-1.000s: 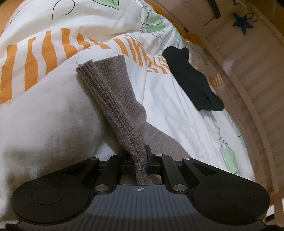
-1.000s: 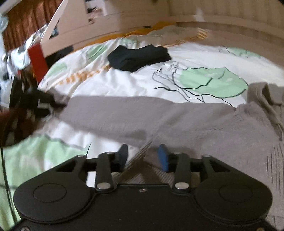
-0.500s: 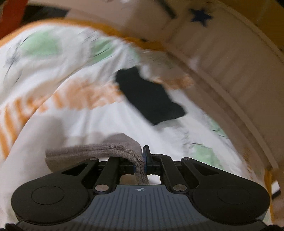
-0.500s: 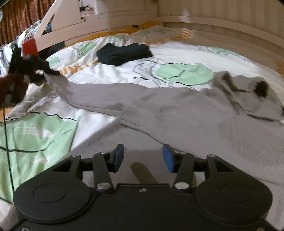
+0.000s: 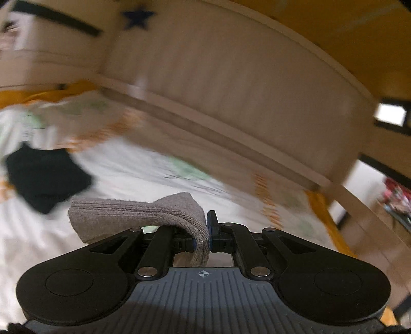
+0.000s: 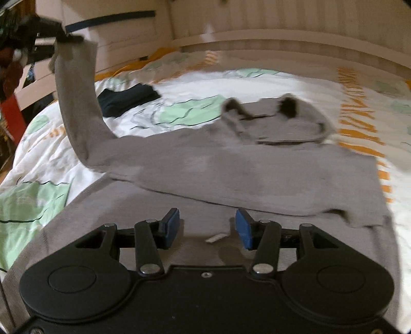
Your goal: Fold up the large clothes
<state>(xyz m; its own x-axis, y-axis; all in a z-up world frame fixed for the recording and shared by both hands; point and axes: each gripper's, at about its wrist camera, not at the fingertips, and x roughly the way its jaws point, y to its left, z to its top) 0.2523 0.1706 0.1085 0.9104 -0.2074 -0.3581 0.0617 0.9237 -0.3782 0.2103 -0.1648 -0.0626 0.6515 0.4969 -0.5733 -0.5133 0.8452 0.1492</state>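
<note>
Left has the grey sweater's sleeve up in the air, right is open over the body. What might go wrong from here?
The left gripper pinches only the cuff, so the sleeve could slip out. Nothing pins the sweater; the right gripper is open above it, so pulling may drag the body askew.

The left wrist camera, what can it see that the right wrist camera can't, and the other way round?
Only the left wrist view shows the left tongs up close, shut on the ribbed sleeve cuff, and a dark star on the headboard. Only the right wrist view shows the whole grey sweater spread on the bed, its collar, and the open, empty right tongs. Both show the black garment and the patterned duvet.
</note>
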